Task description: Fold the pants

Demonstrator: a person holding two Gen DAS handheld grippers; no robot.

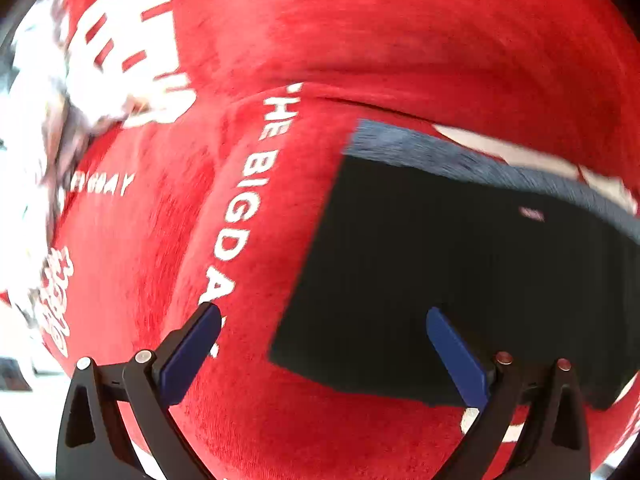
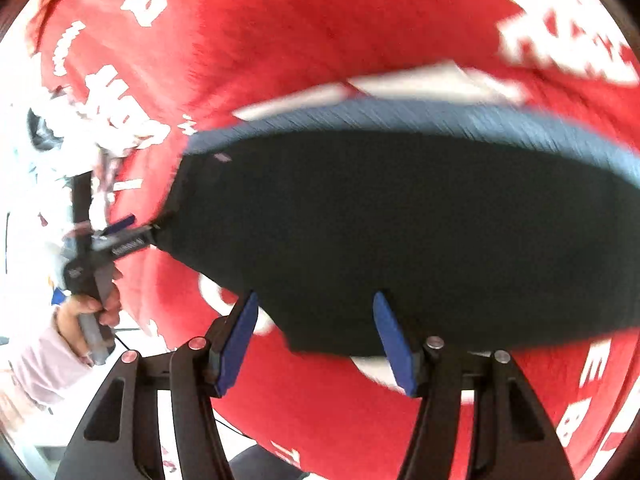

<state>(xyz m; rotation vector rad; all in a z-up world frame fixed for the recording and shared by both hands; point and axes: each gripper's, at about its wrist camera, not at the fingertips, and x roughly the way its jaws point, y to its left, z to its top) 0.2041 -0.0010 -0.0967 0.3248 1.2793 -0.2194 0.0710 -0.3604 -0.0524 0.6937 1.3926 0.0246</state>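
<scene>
The dark pants (image 1: 460, 264) lie folded flat on a red cloth, with a grey ribbed waistband (image 1: 460, 156) along the far edge. They also show in the right wrist view (image 2: 400, 220). My left gripper (image 1: 324, 316) is open, its blue fingers straddling the pants' left edge near the near corner, with nothing between them. My right gripper (image 2: 316, 300) is open above the pants' near edge. In the right wrist view the left gripper (image 2: 132, 236) sits at the pants' left edge, held by a hand.
A red cloth (image 1: 360, 32) with white lettering covers the surface under the pants and also shows in the right wrist view (image 2: 320, 20). A white and grey patterned fabric (image 1: 44, 100) lies at the far left.
</scene>
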